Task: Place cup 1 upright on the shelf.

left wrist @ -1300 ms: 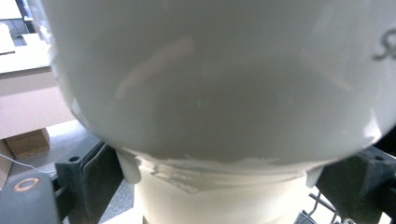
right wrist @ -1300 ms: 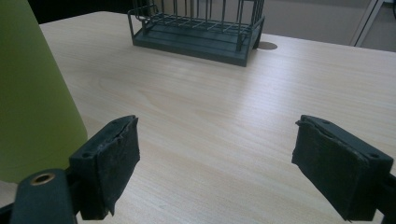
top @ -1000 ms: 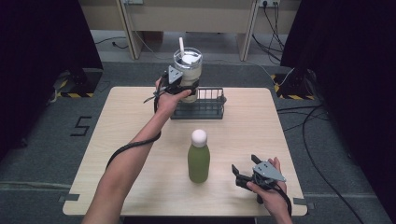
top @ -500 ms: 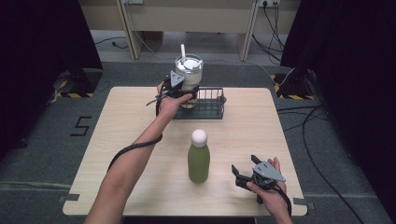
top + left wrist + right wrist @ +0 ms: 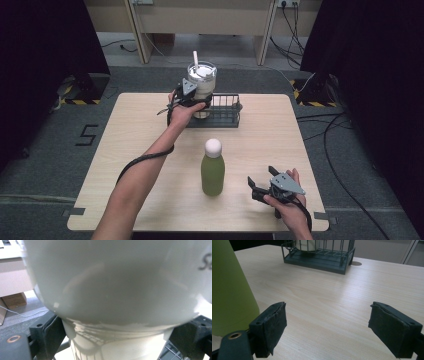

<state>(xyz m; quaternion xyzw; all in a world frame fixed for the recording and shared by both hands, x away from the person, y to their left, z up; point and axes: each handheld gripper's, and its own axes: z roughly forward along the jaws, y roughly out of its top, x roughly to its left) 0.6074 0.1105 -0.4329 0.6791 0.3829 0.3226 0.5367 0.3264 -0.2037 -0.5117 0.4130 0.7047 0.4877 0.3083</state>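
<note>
A white tumbler [image 5: 201, 82] with a straw stands with its base in the left end of a dark wire basket [image 5: 225, 112] at the table's far side. My left gripper [image 5: 192, 100] is shut on the tumbler's lower body; up close the cup's wall [image 5: 112, 290] sits between both jaws. A green bottle [image 5: 212, 169] with a white cap stands upright in the table's middle front. My right gripper [image 5: 260, 189] rests open near the front right, with the bottle [image 5: 229, 290] just left of its jaws and bare wood between them. The basket [image 5: 322, 257] lies beyond it.
The light wooden table [image 5: 300, 145] has free surface on the left and right sides. Dark curtains and floor cables surround it. A cable trails from my left gripper along the forearm.
The tumbler, held by my left gripper, has come down from above the basket into its left end. My right gripper has stayed still.
</note>
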